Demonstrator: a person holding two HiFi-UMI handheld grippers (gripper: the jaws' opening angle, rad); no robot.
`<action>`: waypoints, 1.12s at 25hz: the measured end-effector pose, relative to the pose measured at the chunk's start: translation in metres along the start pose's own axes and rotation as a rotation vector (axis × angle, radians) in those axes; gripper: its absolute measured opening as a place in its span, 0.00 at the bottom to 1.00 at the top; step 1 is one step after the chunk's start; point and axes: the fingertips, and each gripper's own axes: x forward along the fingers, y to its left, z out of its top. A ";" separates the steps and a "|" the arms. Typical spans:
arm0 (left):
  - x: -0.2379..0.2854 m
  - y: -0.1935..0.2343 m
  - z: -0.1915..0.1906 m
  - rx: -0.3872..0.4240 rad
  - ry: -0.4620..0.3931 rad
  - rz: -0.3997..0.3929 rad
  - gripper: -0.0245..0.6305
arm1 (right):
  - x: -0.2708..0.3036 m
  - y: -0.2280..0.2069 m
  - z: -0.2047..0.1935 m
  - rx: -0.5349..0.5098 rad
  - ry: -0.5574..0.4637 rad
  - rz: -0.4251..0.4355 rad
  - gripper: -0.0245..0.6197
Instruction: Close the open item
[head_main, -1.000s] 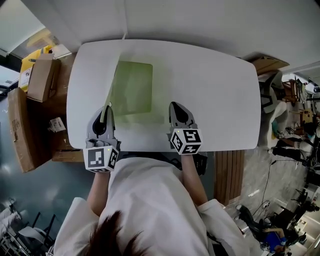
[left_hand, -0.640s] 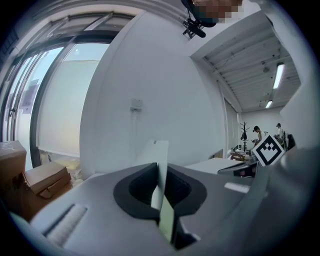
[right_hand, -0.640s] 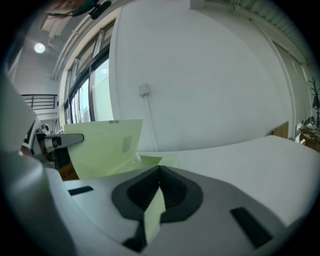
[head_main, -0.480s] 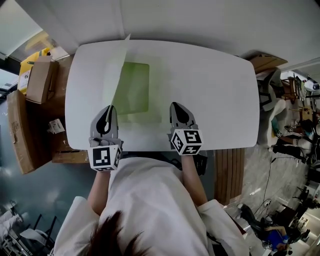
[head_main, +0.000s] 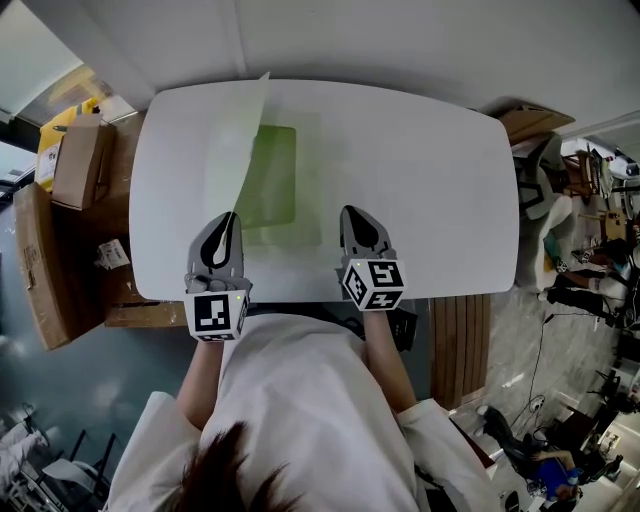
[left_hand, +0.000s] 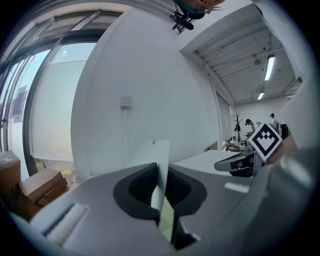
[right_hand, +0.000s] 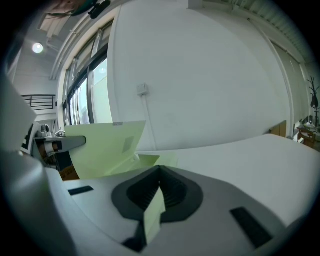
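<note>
A translucent green folder (head_main: 272, 180) lies open on the white table (head_main: 420, 160). Its front cover (head_main: 240, 140) stands raised almost on edge, running from my left gripper (head_main: 226, 232) up toward the far table edge. That gripper is shut on the cover's near corner; the thin sheet (left_hand: 161, 165) passes between the closed jaws of the left gripper (left_hand: 163, 200). My right gripper (head_main: 354, 222) rests at the folder's near right corner. It is shut on the lower sheet (right_hand: 155, 216), which shows as a pale green strip in the right gripper (right_hand: 158, 197). The raised cover (right_hand: 107, 147) shows at left in the right gripper view.
Cardboard boxes (head_main: 75, 150) stand on the floor left of the table. A white wall (head_main: 350, 40) runs behind the far edge. The table's right half is bare white surface. A wooden bench (head_main: 458, 345) sits at the near right.
My left gripper has shifted a little right and nearer, and the cover it holds has swung up from a low slant to nearly upright. The right gripper has stayed put.
</note>
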 end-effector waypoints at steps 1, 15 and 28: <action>0.000 -0.002 -0.002 0.001 0.006 -0.004 0.05 | -0.001 0.000 0.000 0.000 0.000 0.000 0.04; 0.010 -0.023 -0.008 0.064 0.007 -0.065 0.06 | -0.009 -0.006 -0.001 0.003 -0.006 -0.024 0.05; 0.014 -0.038 -0.014 0.102 0.032 -0.109 0.06 | -0.013 -0.007 -0.001 0.003 -0.003 -0.029 0.05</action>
